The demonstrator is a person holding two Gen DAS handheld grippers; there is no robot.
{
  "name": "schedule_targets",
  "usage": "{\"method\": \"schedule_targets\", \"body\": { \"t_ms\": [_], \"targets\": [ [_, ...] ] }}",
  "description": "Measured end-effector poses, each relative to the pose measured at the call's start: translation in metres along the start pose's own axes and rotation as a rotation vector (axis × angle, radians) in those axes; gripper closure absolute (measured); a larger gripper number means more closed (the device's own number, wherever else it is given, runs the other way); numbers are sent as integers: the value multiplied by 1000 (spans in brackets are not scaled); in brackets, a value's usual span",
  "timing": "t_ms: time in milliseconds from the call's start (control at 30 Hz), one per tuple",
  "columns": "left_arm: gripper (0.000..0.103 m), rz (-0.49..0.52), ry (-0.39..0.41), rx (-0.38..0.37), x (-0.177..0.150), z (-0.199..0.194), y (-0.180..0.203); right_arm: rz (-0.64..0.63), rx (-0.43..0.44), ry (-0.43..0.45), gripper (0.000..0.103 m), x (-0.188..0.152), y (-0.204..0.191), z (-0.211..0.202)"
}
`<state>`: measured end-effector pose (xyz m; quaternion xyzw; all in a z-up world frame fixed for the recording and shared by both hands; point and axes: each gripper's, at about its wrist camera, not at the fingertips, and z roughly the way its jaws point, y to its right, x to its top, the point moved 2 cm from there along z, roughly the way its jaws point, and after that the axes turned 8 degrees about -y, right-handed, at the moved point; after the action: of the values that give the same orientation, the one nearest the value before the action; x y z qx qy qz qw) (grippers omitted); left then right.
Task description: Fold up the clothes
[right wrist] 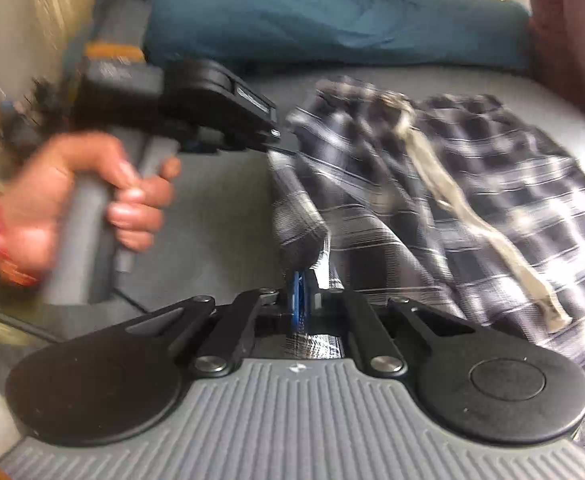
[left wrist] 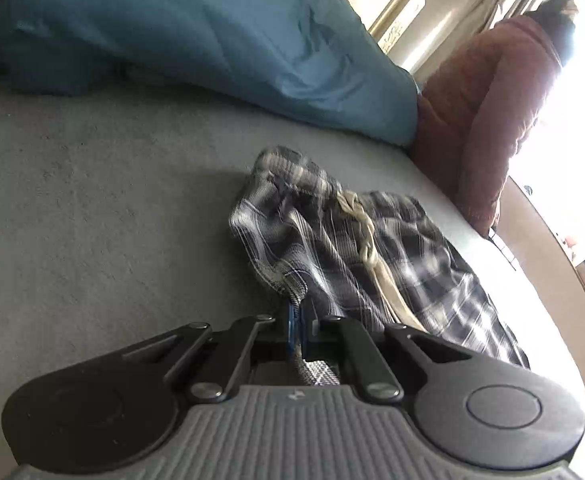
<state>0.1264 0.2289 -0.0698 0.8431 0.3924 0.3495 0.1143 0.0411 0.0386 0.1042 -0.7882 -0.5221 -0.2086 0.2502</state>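
Lying on the grey bed (left wrist: pixel 92 184), plaid shorts (left wrist: pixel 392 240) with a pale drawstring (left wrist: pixel 366 236) sit near a teal pillow (left wrist: pixel 212 32) and a rust-coloured cushion (left wrist: pixel 484 112). Left wrist view: left claw (left wrist: pixel 301 316) is clamped on the shorts' hem. Right wrist view: right claw (right wrist: pixel 304 288) is pinched on the plaid fabric; only here a hand (right wrist: pixel 72 200) shows, gripping the left claw's handle at the shorts' edge. No containers seen.
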Motion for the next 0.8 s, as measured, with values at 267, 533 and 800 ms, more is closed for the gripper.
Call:
{"method": "schedule_targets", "body": {
  "t_ms": [267, 533, 800],
  "targets": [
    [58, -14, -2, -20, 10, 0, -11, 79, 157, -48, 102, -9, 6, 9],
    [45, 80, -57, 60, 75, 57, -9, 43, 221, -82, 102, -9, -1, 10],
    [90, 58, -57, 29, 109, 101, -16, 56, 267, -102, 102, -14, -2, 4]
  ]
}}
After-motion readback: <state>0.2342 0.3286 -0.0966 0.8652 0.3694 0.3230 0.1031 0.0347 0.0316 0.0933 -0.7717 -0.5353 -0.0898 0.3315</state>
